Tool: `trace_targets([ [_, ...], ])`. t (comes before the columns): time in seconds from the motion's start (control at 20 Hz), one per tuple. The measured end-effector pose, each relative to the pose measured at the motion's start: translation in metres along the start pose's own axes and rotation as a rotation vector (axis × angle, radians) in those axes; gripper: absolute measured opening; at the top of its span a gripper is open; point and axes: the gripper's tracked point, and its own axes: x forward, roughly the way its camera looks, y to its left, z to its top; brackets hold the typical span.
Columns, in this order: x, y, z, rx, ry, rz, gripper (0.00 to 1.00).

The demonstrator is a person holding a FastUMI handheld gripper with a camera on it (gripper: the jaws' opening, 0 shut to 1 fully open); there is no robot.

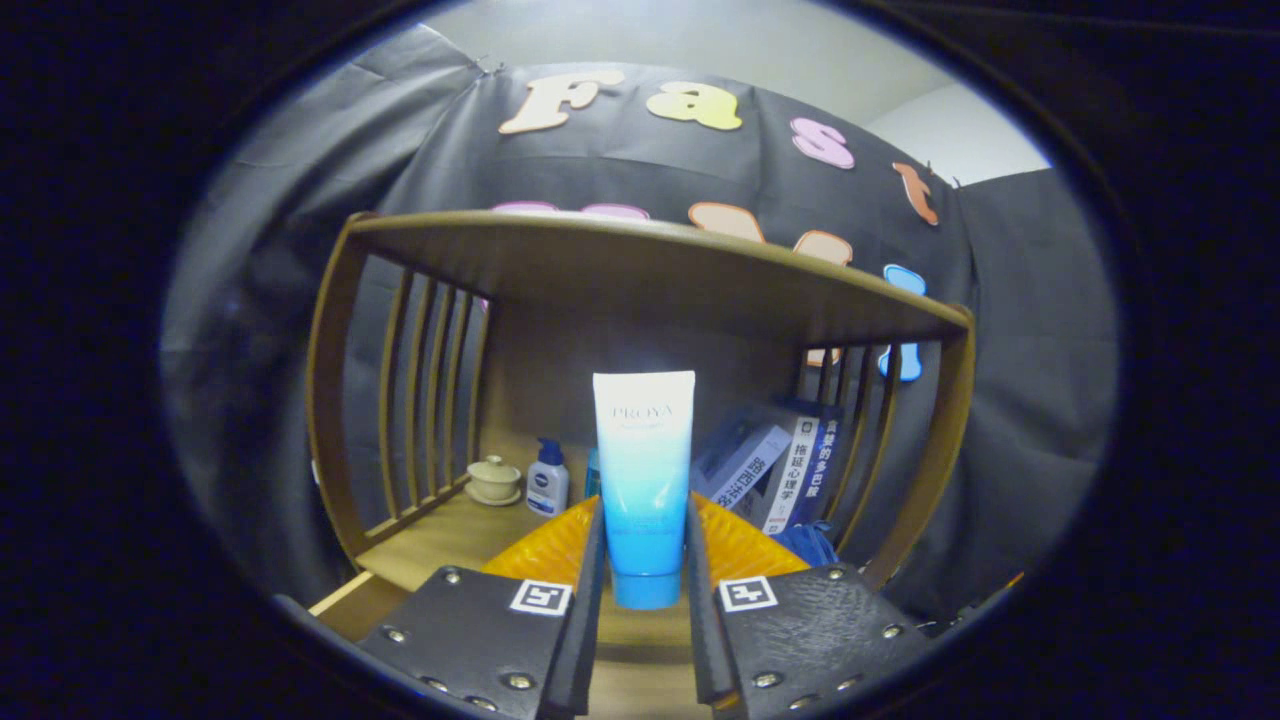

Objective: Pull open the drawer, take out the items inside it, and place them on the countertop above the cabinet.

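A white-to-blue cosmetic tube [644,480] stands upright, cap down, between my two fingers. My gripper [645,560] is shut on the tube, both pads pressing its lower half. The tube's cap hangs just above the wooden countertop [450,540] of the cabinet. A wooden shelf [640,270] with slatted sides spans over the countertop beyond the tube.
On the countertop to the left stand a small cream lidded cup on a saucer [494,479] and a white bottle with a blue pump [548,478]. Leaning books [775,470] sit to the right, with a blue item [808,543] in front of them.
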Motion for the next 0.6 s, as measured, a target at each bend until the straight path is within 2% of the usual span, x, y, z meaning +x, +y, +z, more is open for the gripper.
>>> trace_targets([
  [0.15, 0.031, 0.004, -0.034, 0.044, 0.086, -0.012, 0.4],
  [0.35, 0.065, 0.025, -0.1, 0.11, 0.239, 0.043, 0.39],
  [0.45, 0.077, 0.031, -0.132, 0.116, 0.315, 0.044, 0.4],
  [0.6, 0.085, 0.04, -0.154, 0.119, 0.357, 0.042, 0.41],
])
